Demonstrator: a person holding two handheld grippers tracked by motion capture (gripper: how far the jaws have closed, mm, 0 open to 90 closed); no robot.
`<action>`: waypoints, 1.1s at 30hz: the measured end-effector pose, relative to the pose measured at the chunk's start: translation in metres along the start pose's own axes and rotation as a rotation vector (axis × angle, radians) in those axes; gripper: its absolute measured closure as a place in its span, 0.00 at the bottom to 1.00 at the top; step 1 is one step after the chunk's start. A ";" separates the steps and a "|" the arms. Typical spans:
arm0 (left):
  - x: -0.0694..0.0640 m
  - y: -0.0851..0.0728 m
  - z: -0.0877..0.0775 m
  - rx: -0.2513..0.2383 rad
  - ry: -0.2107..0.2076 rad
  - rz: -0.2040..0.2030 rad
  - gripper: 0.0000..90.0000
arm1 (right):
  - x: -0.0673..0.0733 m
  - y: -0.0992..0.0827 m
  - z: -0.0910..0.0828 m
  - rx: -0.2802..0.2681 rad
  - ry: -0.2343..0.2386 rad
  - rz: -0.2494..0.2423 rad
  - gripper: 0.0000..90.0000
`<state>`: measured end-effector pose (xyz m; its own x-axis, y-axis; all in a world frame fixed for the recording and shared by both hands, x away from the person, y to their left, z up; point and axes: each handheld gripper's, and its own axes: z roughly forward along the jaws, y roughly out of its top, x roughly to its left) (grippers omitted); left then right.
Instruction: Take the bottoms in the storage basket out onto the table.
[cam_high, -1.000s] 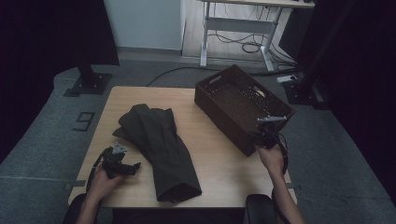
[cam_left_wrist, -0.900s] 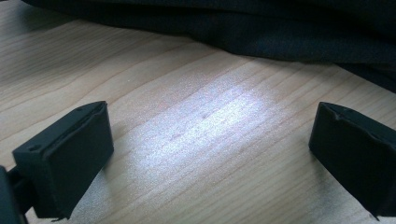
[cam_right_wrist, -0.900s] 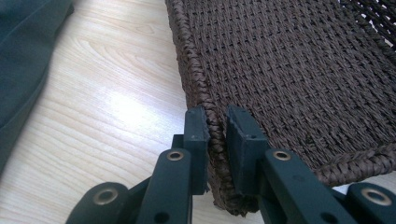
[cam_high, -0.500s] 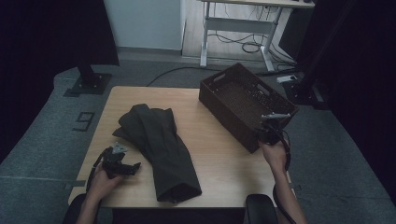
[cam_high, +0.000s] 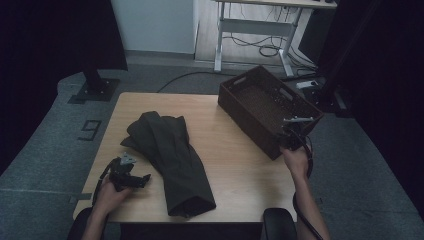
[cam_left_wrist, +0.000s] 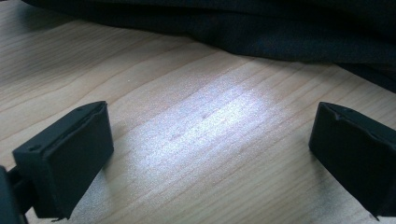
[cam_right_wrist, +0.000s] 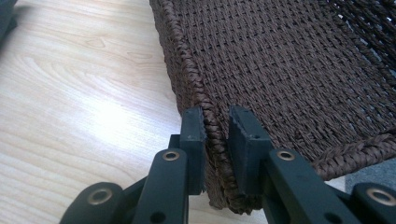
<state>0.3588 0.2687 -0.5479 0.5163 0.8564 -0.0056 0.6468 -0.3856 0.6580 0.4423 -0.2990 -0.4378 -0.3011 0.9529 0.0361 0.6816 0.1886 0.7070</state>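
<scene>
A dark brown woven basket (cam_high: 246, 118) stands at the table's right side, partly over the right edge. My right gripper (cam_high: 296, 132) is at its near right corner. In the right gripper view, the jaws of my right gripper (cam_right_wrist: 215, 130) straddle the basket's braided rim (cam_right_wrist: 212, 122), one pad outside the basket and one inside, shut on it. A dark folded garment (cam_high: 170, 155) lies across the left middle of the table. My left gripper (cam_high: 134, 178) rests low on the wood just left of the garment. In its own view the left gripper (cam_left_wrist: 210, 140) is open over bare wood, with the garment's edge (cam_left_wrist: 261, 32) beyond.
The light wooden table (cam_high: 235, 165) has bare wood between garment and basket. On the grey floor behind it are a desk frame with cables (cam_high: 260, 35) and a black stand base (cam_high: 92, 90) at the far left.
The basket has slid and turned a little toward the right edge of the table, together with my right gripper on its rim. The left gripper and the garment have stayed put.
</scene>
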 end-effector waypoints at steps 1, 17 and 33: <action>0.000 0.000 0.000 0.000 0.000 0.000 0.00 | -0.001 0.001 0.001 0.002 -0.004 0.001 0.84; 0.000 0.000 0.000 0.000 0.000 0.000 0.00 | -0.014 0.012 0.010 0.011 -0.057 0.015 0.84; 0.000 0.000 0.000 0.000 0.000 0.000 0.00 | -0.026 0.021 0.018 0.010 -0.092 0.018 0.83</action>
<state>0.3588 0.2687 -0.5479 0.5164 0.8563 -0.0057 0.6468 -0.3856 0.6579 0.4759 -0.3154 -0.4365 -0.2263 0.9739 -0.0169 0.6931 0.1732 0.6997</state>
